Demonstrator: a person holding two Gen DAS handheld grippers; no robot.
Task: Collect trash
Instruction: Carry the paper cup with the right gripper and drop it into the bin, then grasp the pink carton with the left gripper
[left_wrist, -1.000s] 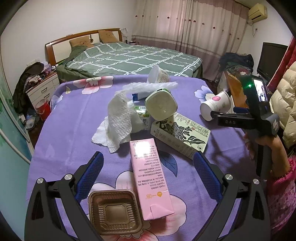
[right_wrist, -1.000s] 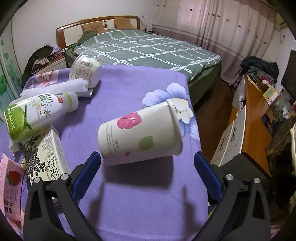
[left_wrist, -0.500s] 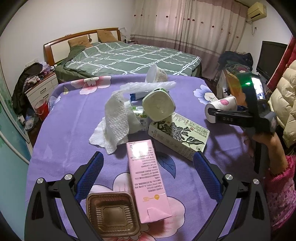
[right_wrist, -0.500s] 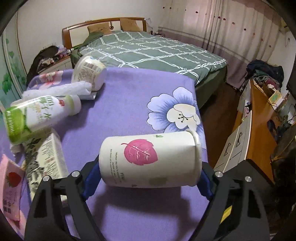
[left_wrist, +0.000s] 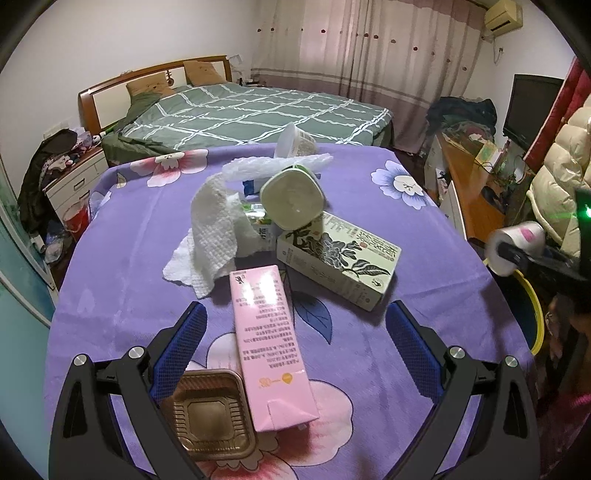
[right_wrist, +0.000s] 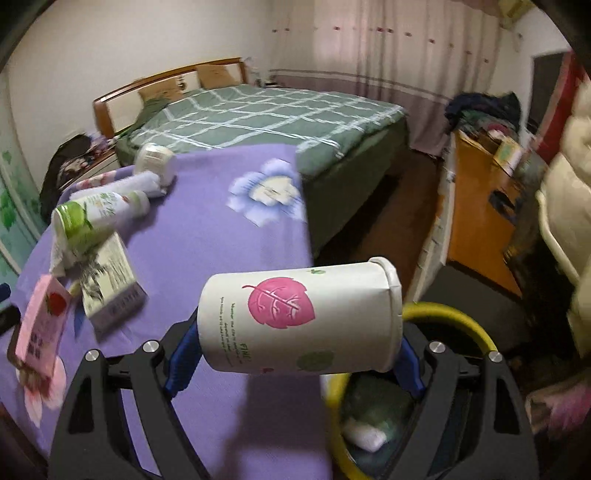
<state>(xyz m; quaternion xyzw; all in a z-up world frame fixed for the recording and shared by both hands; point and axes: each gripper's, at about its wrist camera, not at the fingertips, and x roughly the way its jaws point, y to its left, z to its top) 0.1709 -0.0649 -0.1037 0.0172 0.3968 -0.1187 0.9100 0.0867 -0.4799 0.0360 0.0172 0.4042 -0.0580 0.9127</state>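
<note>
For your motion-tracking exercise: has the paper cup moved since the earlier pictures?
Yes. The paper cup, clamped in the right gripper, has left the purple table and now hangs at its edge above the yellow-rimmed bin.

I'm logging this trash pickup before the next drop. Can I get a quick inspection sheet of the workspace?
Surface: purple floral tablecloth, littered.
Job's things: paper cup held sideways at the table edge, beside the yellow-rimmed bin.
Clutter: pink carton, brown plastic tray, floral box, paper towel, green bottle.
Grippers: right claw shut on the cup; left claw open, around the pink carton.
Cables: nothing seen on the table.
Surroundings: bed, curtains, desk.
</note>
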